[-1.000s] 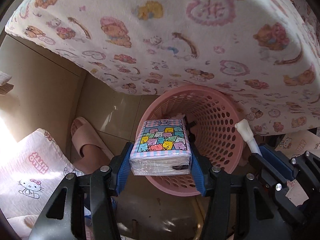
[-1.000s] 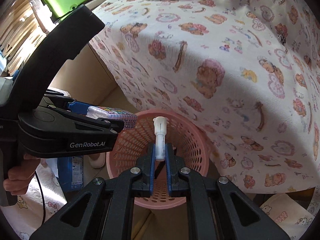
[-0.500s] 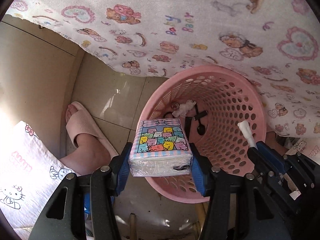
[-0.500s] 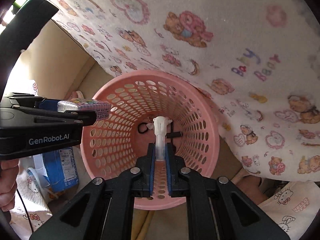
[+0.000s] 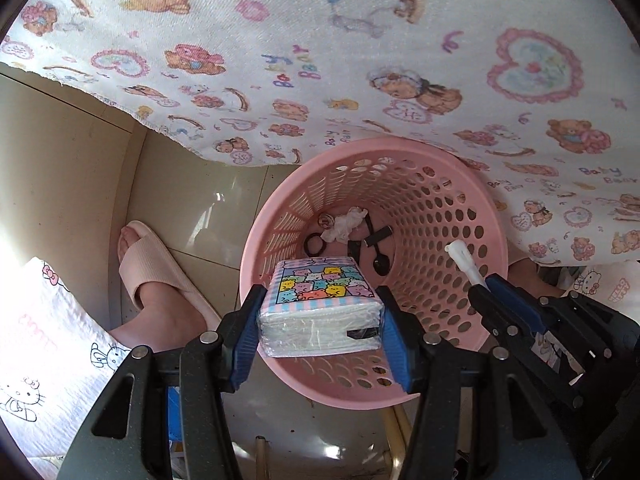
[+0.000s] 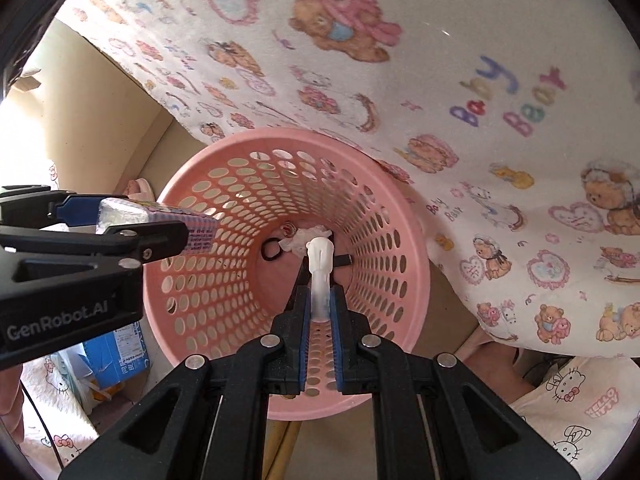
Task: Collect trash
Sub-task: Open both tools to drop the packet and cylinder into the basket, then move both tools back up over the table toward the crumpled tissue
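Observation:
A pink perforated basket [image 5: 476, 224] [image 6: 396, 216] stands on the floor under a draped cartoon-bear cloth. My left gripper [image 5: 320, 312] is shut on a tissue pack [image 5: 320, 312] with coloured bears printed on it, held over the basket's near rim. My right gripper [image 6: 319, 300] is shut on a small white plastic tube [image 6: 320, 264] that points down into the basket mouth; the tube [image 5: 464, 258] also shows in the left wrist view. At the basket's bottom lie a crumpled white tissue [image 5: 346, 226], a black hair tie [image 5: 314, 244] and dark bits.
The bear-print cloth [image 5: 360, 60] overhangs the basket's far side. A person's foot in a pink slipper [image 5: 148, 264] stands left of the basket. Hello Kitty fabric [image 5: 44, 356] lies at the lower left. A blue carton [image 6: 116, 348] sits on the floor beside the basket.
Both grippers have sunk toward the basket, which now looks larger with its bottom in sight. The tissue pack and white tube stay gripped.

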The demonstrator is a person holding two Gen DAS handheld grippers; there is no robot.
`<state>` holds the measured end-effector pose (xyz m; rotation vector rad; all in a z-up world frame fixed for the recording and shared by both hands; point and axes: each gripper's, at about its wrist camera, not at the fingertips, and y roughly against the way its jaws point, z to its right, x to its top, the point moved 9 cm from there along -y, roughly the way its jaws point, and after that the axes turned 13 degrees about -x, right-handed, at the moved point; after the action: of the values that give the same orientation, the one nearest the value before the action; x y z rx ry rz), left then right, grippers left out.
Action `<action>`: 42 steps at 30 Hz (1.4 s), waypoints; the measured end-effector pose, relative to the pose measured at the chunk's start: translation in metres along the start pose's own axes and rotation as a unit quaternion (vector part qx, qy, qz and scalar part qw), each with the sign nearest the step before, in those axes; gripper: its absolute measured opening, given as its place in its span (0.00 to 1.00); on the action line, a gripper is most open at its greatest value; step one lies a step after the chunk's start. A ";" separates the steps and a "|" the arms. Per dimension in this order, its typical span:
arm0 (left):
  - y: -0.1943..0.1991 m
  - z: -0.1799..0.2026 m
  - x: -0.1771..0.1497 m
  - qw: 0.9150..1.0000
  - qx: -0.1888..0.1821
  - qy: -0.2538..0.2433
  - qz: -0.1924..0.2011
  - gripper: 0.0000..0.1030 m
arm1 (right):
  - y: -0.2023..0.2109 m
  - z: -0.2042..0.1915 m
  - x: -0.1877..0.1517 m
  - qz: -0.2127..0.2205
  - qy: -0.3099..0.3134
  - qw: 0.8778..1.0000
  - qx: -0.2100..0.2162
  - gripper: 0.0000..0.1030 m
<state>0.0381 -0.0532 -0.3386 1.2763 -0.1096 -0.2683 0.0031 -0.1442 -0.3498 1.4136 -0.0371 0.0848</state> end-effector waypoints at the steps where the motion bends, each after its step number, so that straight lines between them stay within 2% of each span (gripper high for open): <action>1: 0.000 0.001 0.000 1.000 0.000 0.000 0.001 0.52 | -0.002 -0.001 0.000 -0.002 -0.002 1.000 0.000 0.10; 7: 0.006 0.003 0.002 1.000 -0.005 0.002 0.009 0.66 | -0.005 -0.001 -0.001 -0.011 0.001 1.000 0.003 0.10; 12: 0.013 0.000 0.003 1.000 -0.001 0.009 0.018 0.68 | -0.008 0.000 -0.001 -0.021 -0.005 1.000 0.005 0.11; 14: 0.019 -0.002 0.005 1.000 0.007 0.004 0.030 0.70 | -0.007 0.002 -0.001 -0.022 -0.010 1.000 0.007 0.16; 16: 0.026 -0.001 0.007 0.999 0.008 0.002 0.042 0.70 | -0.004 0.005 0.002 -0.019 -0.015 1.000 0.007 0.25; 21: 0.051 0.001 0.011 0.997 0.009 -0.006 0.078 0.73 | 0.011 0.009 0.008 0.000 -0.024 1.000 0.005 0.37; 25: 0.076 0.004 0.015 0.992 0.022 -0.019 0.121 0.75 | 0.033 0.015 0.017 0.033 -0.038 0.999 0.010 0.50; 29: 0.105 0.004 0.018 0.984 0.038 -0.022 0.171 0.80 | 0.060 0.026 0.025 0.070 -0.058 0.996 0.008 0.51; 33: 0.132 0.007 0.019 0.976 0.028 -0.032 0.212 0.81 | 0.091 0.035 0.032 0.118 -0.063 0.991 -0.007 0.53; 37: 0.159 0.009 0.017 0.964 0.041 -0.051 0.257 0.83 | 0.123 0.043 0.037 0.164 -0.068 0.984 -0.015 0.54; 42: 0.180 0.013 0.017 0.956 0.032 -0.059 0.287 0.84 | 0.158 0.054 0.043 0.216 -0.080 0.973 -0.029 0.54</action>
<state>0.0759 -0.0220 -0.1645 1.2372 -0.5846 0.1630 0.0347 -0.1718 -0.1828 1.3315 -0.4783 0.3271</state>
